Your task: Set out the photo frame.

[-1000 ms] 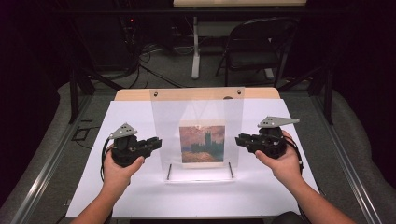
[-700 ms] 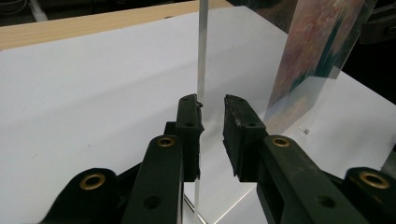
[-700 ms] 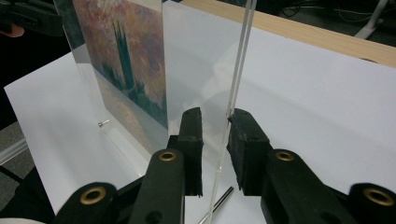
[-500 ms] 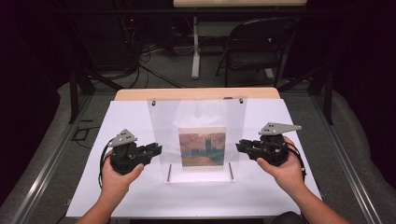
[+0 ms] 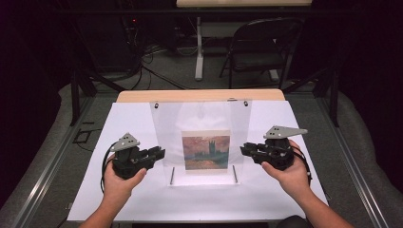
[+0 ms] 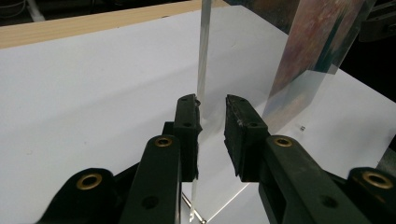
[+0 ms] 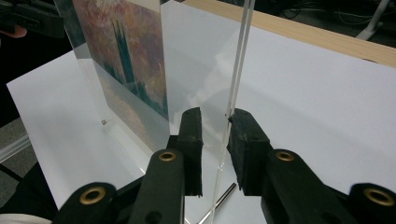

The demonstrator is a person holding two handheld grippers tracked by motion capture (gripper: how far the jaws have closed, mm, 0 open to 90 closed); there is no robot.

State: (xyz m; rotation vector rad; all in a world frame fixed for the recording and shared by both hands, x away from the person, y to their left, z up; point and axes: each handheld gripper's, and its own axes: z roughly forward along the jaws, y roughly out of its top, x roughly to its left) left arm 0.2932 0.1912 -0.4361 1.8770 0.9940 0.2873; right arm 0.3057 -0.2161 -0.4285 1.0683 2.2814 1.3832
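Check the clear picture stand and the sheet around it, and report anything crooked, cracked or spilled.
Nothing stands out. The acrylic stand stands upright and square on the white sheet, its picture sits level inside, and I see no cracks or spills. Each side edge sits between one set of tongs.

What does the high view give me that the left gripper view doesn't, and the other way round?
High view: left hand-held gripper and right hand-held gripper flank the upright clear frame; a folding chair stands behind. Left gripper view: the frame's edge sits between open jaws, with a gap at one pad. Both: the painting print and the white tabletop.
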